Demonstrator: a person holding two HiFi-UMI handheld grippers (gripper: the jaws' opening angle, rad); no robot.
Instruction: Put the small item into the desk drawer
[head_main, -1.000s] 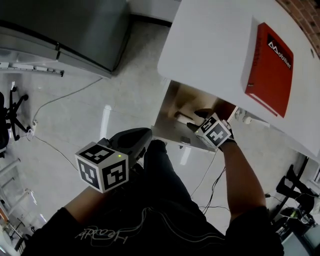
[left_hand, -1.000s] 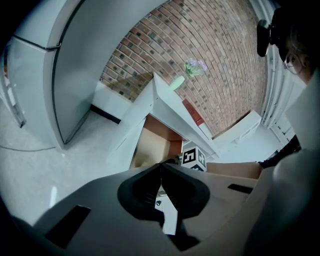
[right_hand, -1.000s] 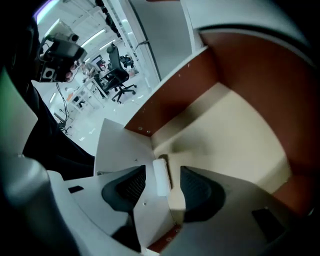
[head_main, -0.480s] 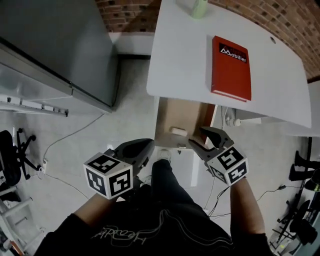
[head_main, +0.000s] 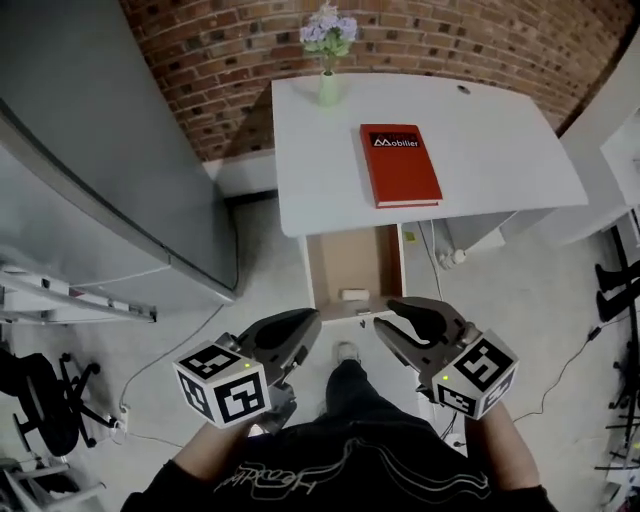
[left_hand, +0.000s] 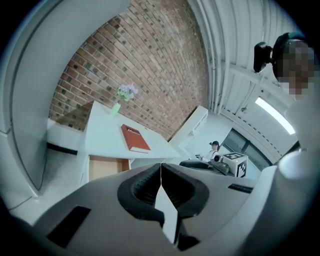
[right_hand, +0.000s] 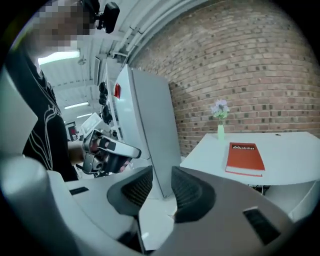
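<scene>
White tabletop (head_main: 500, 150): stands against a brick wall (head_main: 200, 70) and carries a red book (head_main: 400, 165) and a pale green vase (head_main: 328, 88).
Red book: lies flat, cover up, near the middle of the tabletop, on the side where the drawer (head_main: 350, 255) comes out.
Vase: upright at the far edge by the wall, holding purple flowers (head_main: 330, 25).
Drawer: pulled out from under the near edge of the tabletop, its wooden bottom showing.
Small item (head_main: 353, 295): pale and short, it lies inside the drawer close to the front edge, touching neither the left claw (head_main: 305, 325) nor the right claw (head_main: 385, 315).
Left claw: jaws pressed together with nothing between them. It is held over the floor (head_main: 260, 250) in front of the open drawer, to its left, not touching the small item.
Right claw: jaws partly apart and closing, with nothing between them. It is held just before the drawer's front, to its right, beside the left claw and apart from it.
Grey cabinet (head_main: 100, 180): tall, to the left of the tabletop.
Floor: pale, with thin cables running across it on both sides.
Person: dark clothing at the bottom of the head view, with one shoe (head_main: 346, 352) on the floor between the two claws.
</scene>
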